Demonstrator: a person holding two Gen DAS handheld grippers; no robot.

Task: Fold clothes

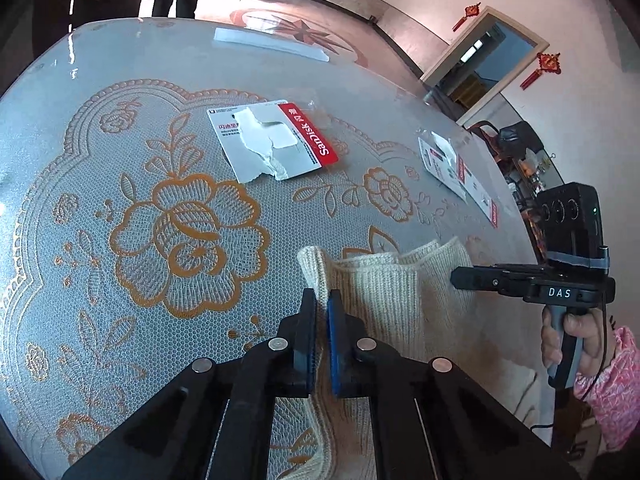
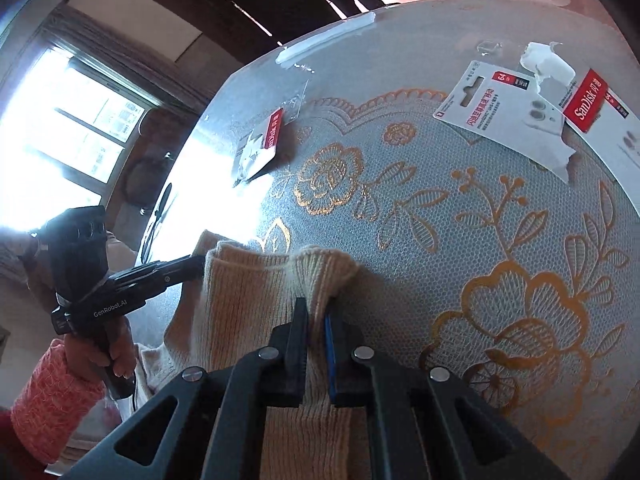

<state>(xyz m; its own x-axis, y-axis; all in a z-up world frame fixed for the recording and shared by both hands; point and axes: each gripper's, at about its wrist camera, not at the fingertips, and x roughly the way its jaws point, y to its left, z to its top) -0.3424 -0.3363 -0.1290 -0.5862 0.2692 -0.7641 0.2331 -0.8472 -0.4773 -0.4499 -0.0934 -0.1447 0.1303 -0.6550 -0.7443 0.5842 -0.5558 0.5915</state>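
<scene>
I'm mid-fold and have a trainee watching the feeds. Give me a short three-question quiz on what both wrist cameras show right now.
1. True or false: both grippers are shut on the cream knitted garment.
2. Multiple choice: the left gripper pinches which part of the garment? A) its left corner as its own camera sees it B) the middle of its edge C) nothing.
3. Short answer: what lies on the lace-patterned tablecloth beyond the garment?

Key
1. True; the right gripper also clamps a bunched corner.
2. A
3. Torn SanDisk card packaging, with more pieces in the right wrist view.
</scene>
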